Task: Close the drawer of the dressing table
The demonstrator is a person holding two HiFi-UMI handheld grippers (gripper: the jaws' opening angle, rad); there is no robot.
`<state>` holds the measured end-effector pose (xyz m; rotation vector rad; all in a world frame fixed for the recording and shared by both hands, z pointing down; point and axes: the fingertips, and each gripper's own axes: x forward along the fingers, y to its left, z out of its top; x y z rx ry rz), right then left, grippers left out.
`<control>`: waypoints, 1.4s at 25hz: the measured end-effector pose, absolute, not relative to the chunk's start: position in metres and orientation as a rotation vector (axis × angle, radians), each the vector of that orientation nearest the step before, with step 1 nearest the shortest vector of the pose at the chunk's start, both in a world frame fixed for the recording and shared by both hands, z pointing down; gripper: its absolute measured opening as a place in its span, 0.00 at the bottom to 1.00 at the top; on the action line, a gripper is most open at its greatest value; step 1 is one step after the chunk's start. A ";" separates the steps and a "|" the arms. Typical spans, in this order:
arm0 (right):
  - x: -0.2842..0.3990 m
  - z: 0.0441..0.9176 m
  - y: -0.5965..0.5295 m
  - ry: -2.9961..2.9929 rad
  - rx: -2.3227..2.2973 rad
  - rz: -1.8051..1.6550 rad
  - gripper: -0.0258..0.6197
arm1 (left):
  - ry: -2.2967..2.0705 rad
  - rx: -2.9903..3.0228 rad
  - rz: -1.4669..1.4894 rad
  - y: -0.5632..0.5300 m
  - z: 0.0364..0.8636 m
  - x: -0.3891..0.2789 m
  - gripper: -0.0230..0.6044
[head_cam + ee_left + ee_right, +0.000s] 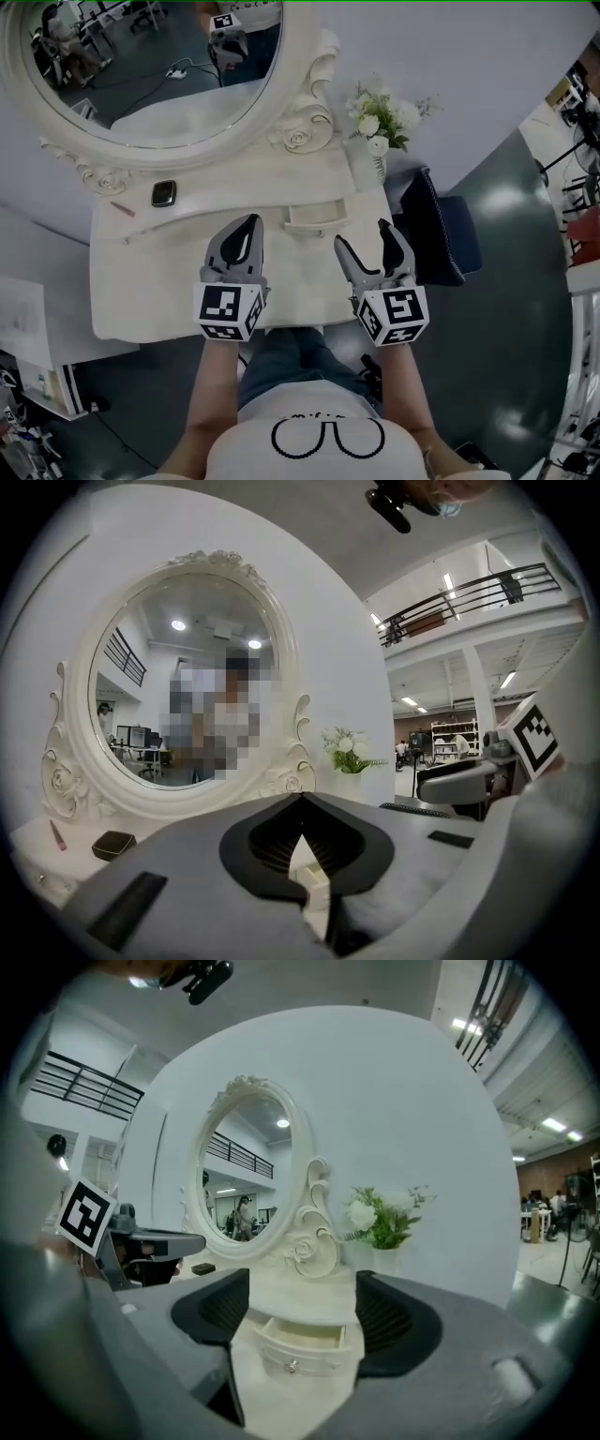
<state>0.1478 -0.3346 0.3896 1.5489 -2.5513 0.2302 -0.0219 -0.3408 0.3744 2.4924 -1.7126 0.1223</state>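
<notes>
The white dressing table (141, 281) carries a small drawer (312, 214) that stands pulled out under the mirror's base. In the right gripper view the same drawer (300, 1342) shows its knob and hollow inside, a short way ahead. My right gripper (363, 234) hovers over the tabletop in front of the drawer and slightly to its right, open with nothing between its fingers (225, 1312). To the drawer's left my left gripper (249, 223) is shut with its tips together and holds nothing. The left gripper view shows a slice of the drawer (312, 878) through the gap below the closed tips.
A large oval mirror (150, 66) in an ornate frame rises at the table's back. A small dark case (164, 193) and a thin reddish stick (122, 209) lie at the left. White flowers in a vase (380, 122) stand at the back right. A dark chair (433, 230) is beside the table's right edge.
</notes>
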 end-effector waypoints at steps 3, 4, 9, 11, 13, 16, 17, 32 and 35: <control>0.143 0.403 -0.344 -2.516 1.542 0.283 0.57 | -1.682 2.489 0.144 -0.354 0.384 -0.026 0.03; 0.140 0.408 -0.346 -2.503 1.539 0.297 0.57 | -1.669 2.489 0.153 -0.358 0.387 -0.027 0.03; 0.129 0.442 -0.354 -2.428 1.520 0.365 0.52 | -1.602 2.496 0.197 -0.374 0.404 -0.030 0.03; 0.124 0.461 -0.356 -2.391 1.508 0.410 0.52 | -1.567 2.500 0.218 -0.377 0.413 -0.030 0.03; 0.119 0.481 -0.357 -2.352 1.500 0.452 0.50 | -1.536 2.495 0.236 -0.379 0.424 -0.031 0.03; 0.115 0.509 -0.359 -2.297 1.506 0.492 0.42 | -1.498 2.485 0.258 -0.381 0.440 -0.032 0.03; 0.113 0.518 -0.360 -2.281 1.503 0.501 0.39 | -1.487 2.484 0.265 -0.381 0.445 -0.031 0.03; 0.099 0.593 -0.375 -2.128 1.440 0.580 0.20 | -1.457 2.431 0.295 -0.389 0.483 -0.042 0.03; 0.099 0.593 -0.376 -2.127 1.429 0.590 0.20 | -1.462 2.421 0.295 -0.389 0.485 -0.045 0.03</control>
